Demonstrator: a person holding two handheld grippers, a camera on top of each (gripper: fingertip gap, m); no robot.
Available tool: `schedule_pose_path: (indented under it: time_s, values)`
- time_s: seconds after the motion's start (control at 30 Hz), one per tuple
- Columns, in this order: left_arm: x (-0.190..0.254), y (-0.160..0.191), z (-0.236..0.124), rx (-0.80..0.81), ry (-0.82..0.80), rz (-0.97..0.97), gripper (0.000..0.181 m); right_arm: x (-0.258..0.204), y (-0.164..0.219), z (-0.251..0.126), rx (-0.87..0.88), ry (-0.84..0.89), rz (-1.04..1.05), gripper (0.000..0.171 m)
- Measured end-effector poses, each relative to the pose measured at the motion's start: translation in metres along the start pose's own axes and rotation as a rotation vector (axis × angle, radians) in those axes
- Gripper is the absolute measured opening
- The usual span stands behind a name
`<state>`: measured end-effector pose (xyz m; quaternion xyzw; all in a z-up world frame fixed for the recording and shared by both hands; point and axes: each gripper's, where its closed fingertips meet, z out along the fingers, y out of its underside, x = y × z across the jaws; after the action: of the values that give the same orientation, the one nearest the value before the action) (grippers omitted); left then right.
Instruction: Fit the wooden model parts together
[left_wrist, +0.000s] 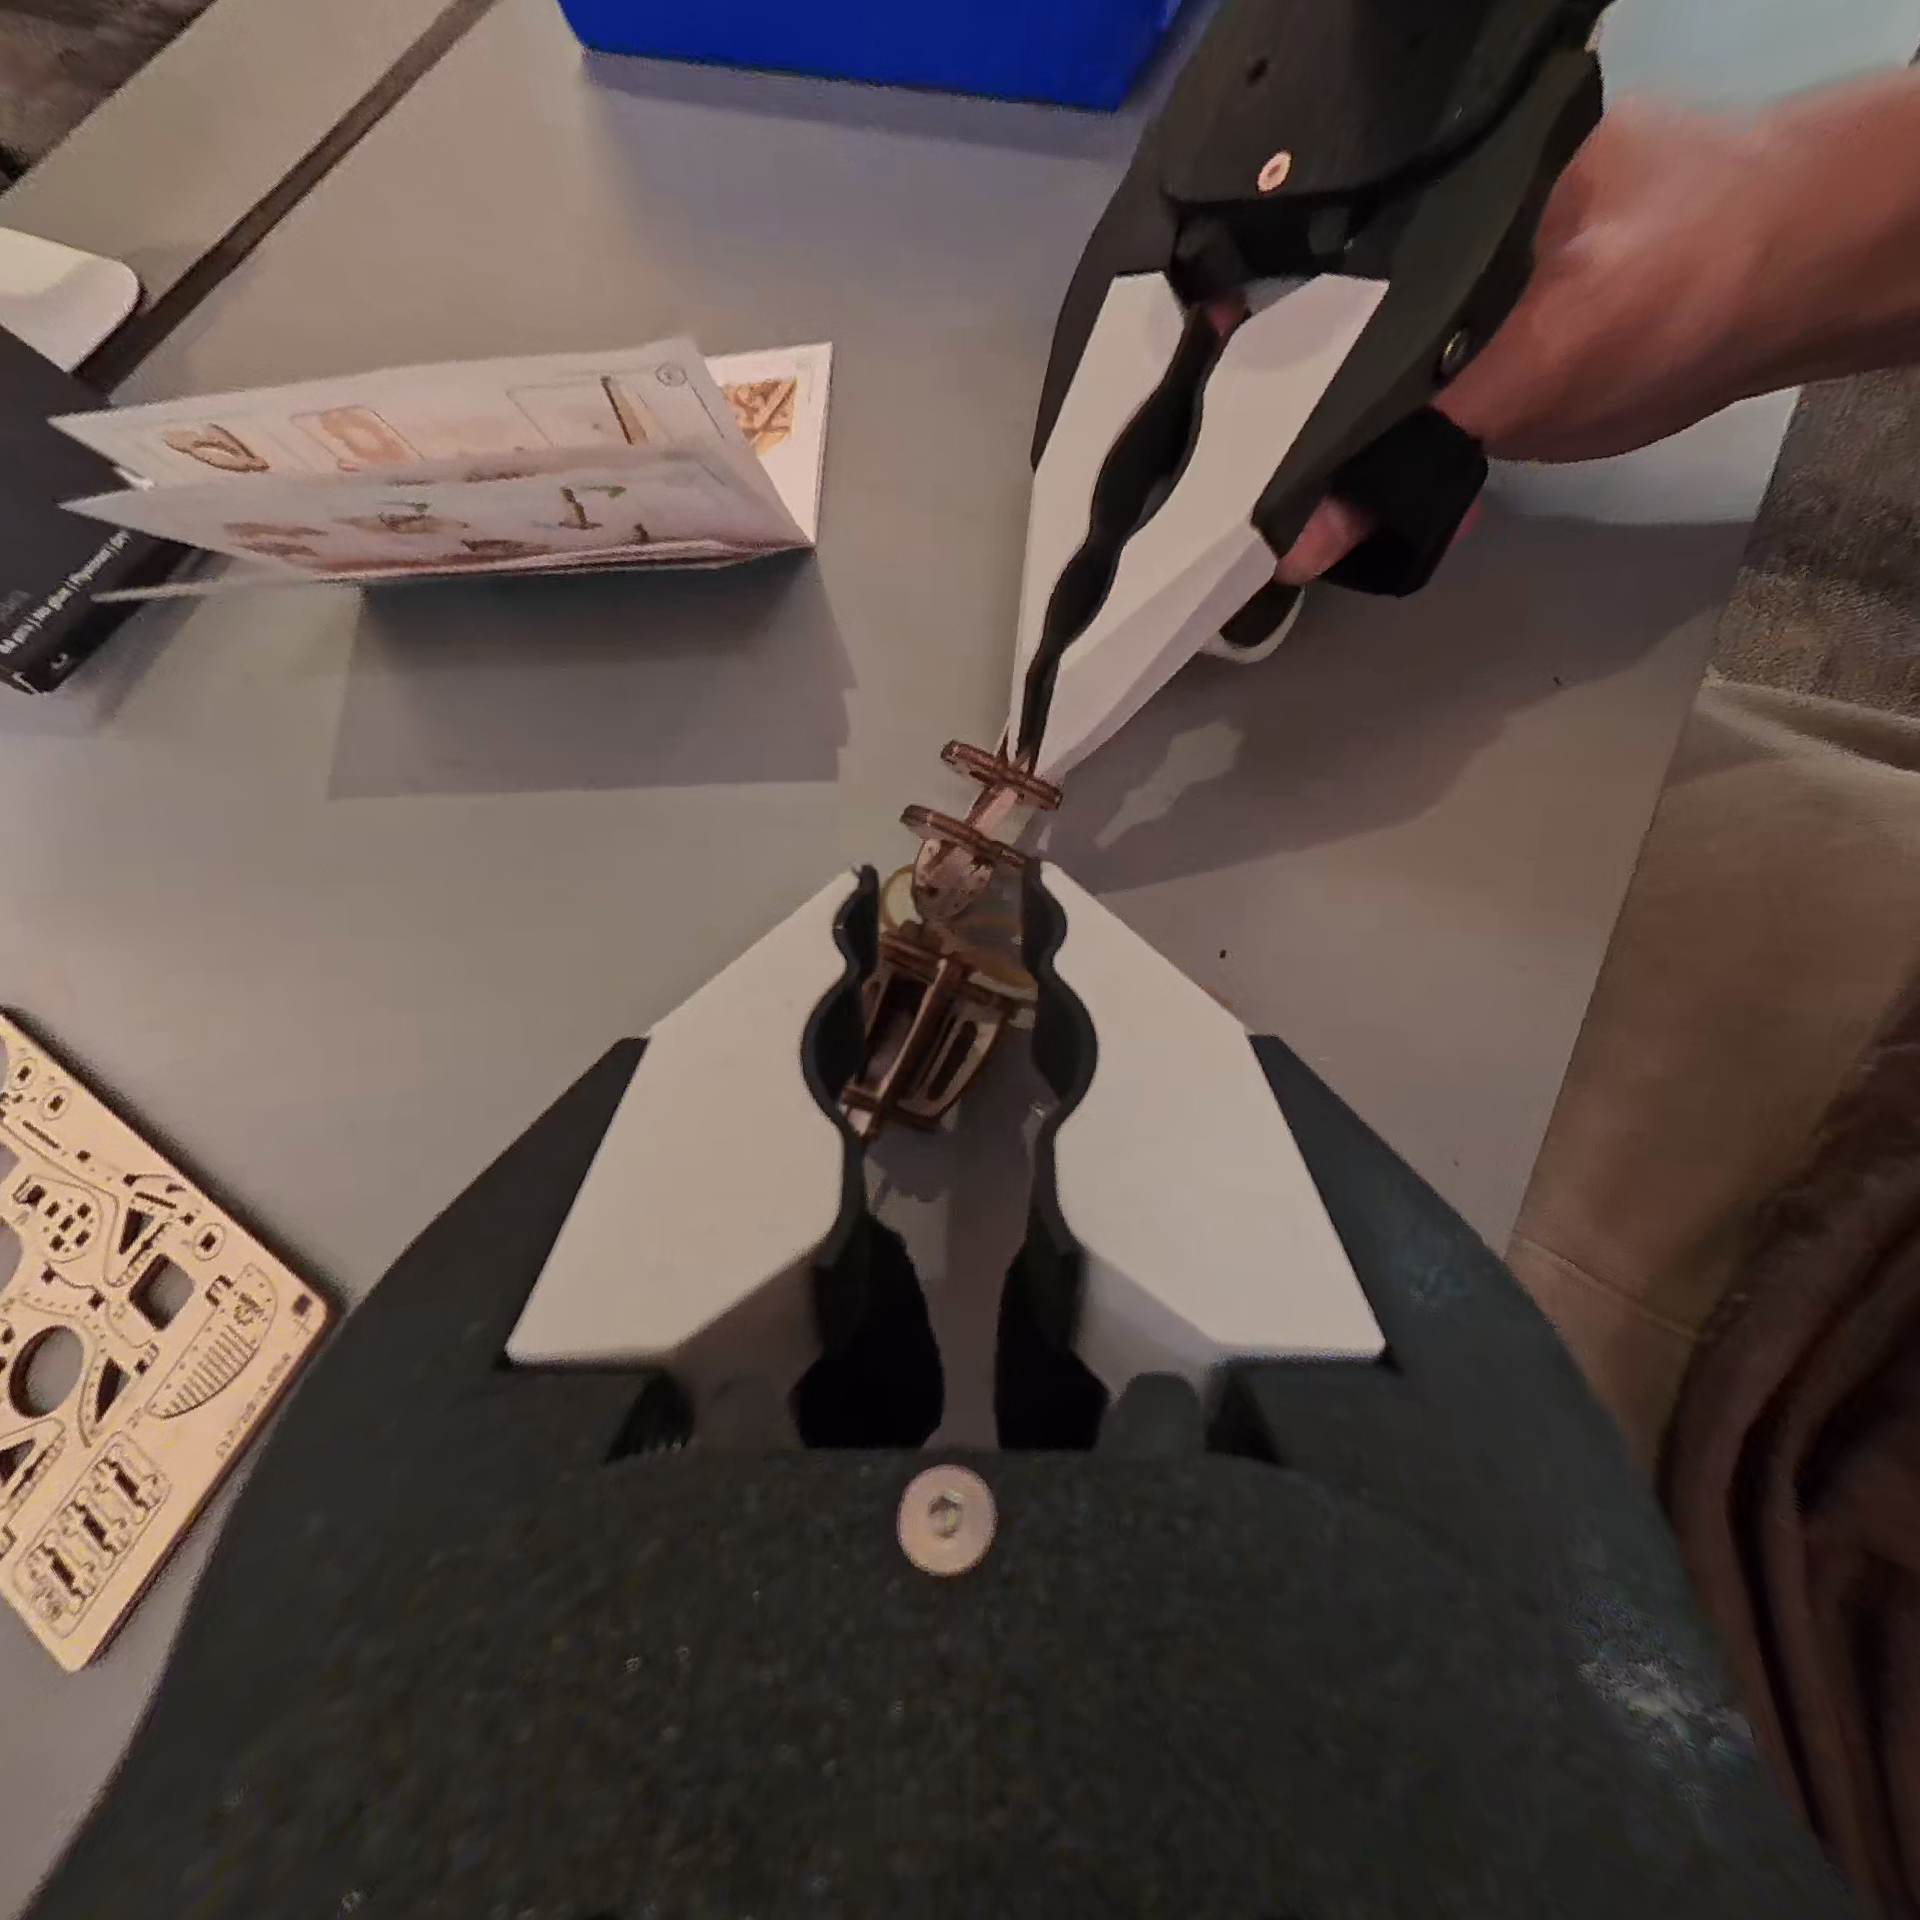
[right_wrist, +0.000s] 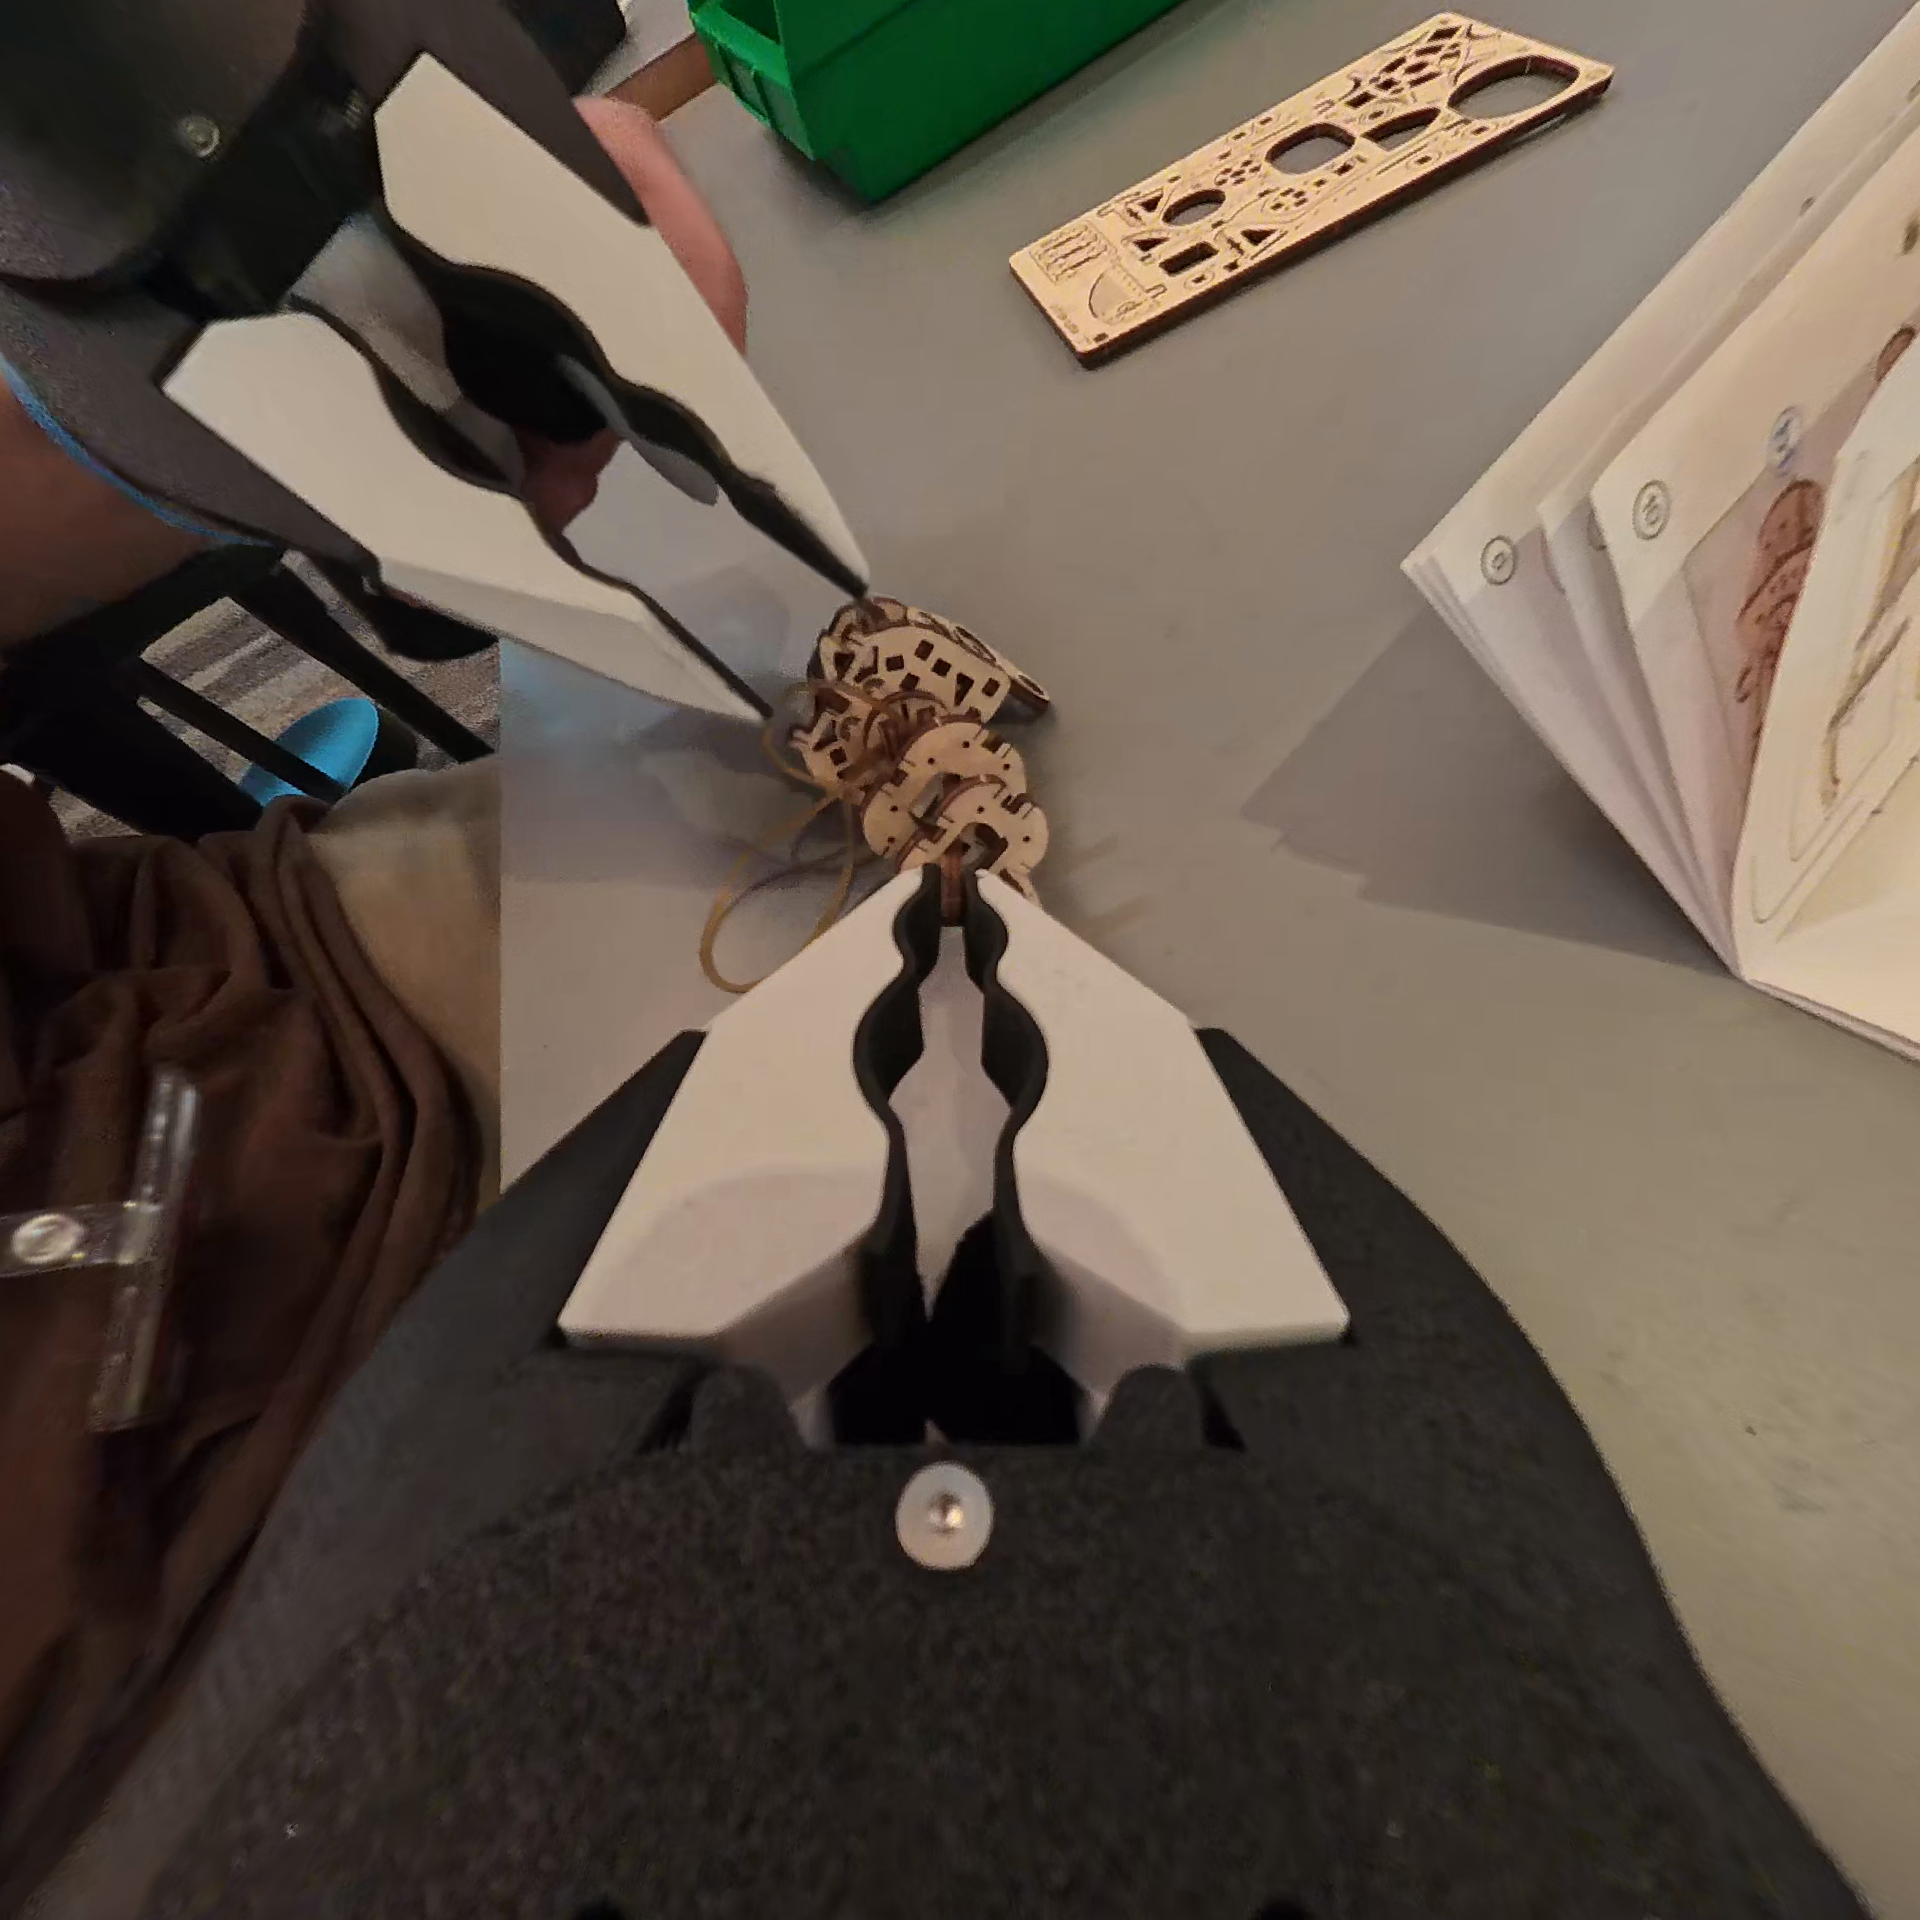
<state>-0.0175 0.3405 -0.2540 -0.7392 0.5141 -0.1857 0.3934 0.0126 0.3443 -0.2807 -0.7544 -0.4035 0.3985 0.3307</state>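
wooden model pinched from both ends above the grey table (left_wrist: 623, 260)

the wooden model (right_wrist: 914, 727) is held between the tongs: its body is straddled by the left gripper (left_wrist: 940, 883), jaws spread around it, and its thin end tab is pinched by the right gripper (right_wrist: 951, 883). the tab could be snapped by twisting; the loose rubber band (right_wrist: 769, 925) could be snagged.

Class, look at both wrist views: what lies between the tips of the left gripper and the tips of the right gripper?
The wooden model, gripped at both ends by left gripper and right gripper; both views show it.
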Motion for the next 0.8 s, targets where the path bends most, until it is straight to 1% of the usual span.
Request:
schedule_pose_path:
  time_s: [0.13,0.27,0.37,0.47,0.57,0.63,0.73,0.8]
  values:
    - [0.007,0.004,-0.003,-0.043,-0.028,0.047,0.035,0.0,0.0,0.003,-0.004,-0.014,0.038,0.003]
    - [0.001,0.015,-0.002,-0.1,-0.09,0.183,0.031,-0.001,0.001,0.004,-0.017,-0.029,0.042,0.003]
    - [0.001,0.017,0.002,-0.114,-0.06,0.227,0.03,-0.002,0.001,0.005,-0.022,-0.034,0.041,0.003]
    - [0.002,0.015,0.002,-0.098,-0.038,0.3,0.023,-0.002,0.002,0.006,-0.027,-0.04,0.038,0.003]
    - [0.004,0.013,0.006,-0.12,0.002,0.372,0.021,-0.003,0.002,0.007,-0.037,-0.043,0.025,0.003]
    - [0.003,0.014,0.008,-0.146,0.019,0.413,0.015,-0.003,0.003,0.007,-0.042,-0.043,0.022,0.003]
    - [0.003,0.018,0.011,-0.168,0.05,0.415,0.009,-0.002,0.005,0.008,-0.054,-0.041,0.023,0.003]
    - [0.004,0.019,0.011,-0.169,0.057,0.411,0.0,-0.003,0.007,0.008,-0.064,-0.039,0.018,0.003]
